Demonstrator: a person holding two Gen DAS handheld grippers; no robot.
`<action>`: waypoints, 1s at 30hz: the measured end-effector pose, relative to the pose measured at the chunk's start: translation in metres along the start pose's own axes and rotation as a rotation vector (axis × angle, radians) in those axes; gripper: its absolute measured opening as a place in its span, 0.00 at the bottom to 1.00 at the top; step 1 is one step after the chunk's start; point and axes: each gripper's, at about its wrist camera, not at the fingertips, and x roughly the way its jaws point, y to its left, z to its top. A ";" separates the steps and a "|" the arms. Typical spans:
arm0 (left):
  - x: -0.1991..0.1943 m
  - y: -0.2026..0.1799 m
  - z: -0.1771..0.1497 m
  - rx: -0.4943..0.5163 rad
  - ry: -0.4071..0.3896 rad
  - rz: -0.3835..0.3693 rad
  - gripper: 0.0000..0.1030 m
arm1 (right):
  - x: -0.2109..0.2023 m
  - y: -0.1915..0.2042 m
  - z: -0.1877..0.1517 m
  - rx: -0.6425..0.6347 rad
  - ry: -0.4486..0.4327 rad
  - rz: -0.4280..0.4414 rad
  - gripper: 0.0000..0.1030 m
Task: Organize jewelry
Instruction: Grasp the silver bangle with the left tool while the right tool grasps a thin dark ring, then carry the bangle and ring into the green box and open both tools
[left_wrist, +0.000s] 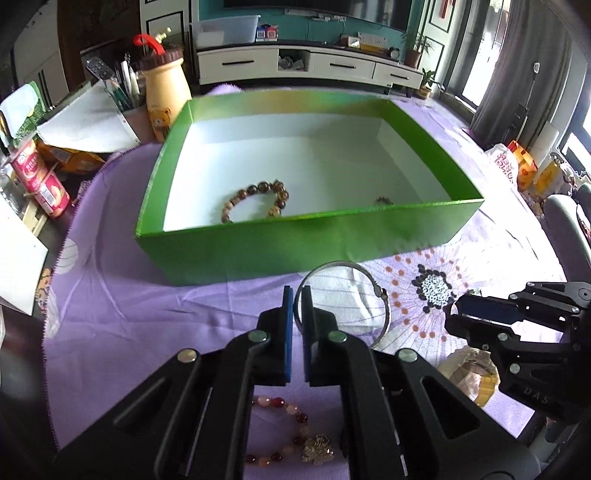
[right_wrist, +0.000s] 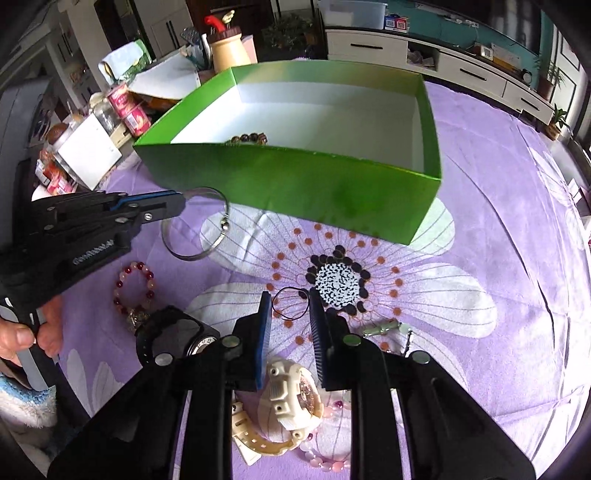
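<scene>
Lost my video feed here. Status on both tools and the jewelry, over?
Left tool shut on silver bangle, lifted short of green box. Right tool open, empty, over cream watch. Brown bead bracelet already boxed. Path clear.

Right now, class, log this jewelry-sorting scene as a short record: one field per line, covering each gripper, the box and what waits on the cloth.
left gripper: shut on silver bangle, held just in front of the box
right gripper: open, above the cream watch
green box: open-topped, holds a brown bead bracelet
on cloth: red and pink bead bracelet, black watch, thin black cord loop, pink bead bracelet
surface: purple flowered tablecloth
</scene>
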 end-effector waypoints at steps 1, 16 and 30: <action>-0.005 0.000 0.002 -0.003 -0.010 -0.001 0.04 | -0.003 0.000 0.000 0.003 -0.008 0.002 0.20; -0.043 0.027 0.056 -0.074 -0.097 0.013 0.04 | -0.050 -0.010 0.034 0.039 -0.203 0.014 0.20; 0.035 0.020 0.121 -0.116 -0.017 0.074 0.04 | 0.001 -0.023 0.103 0.070 -0.189 -0.018 0.20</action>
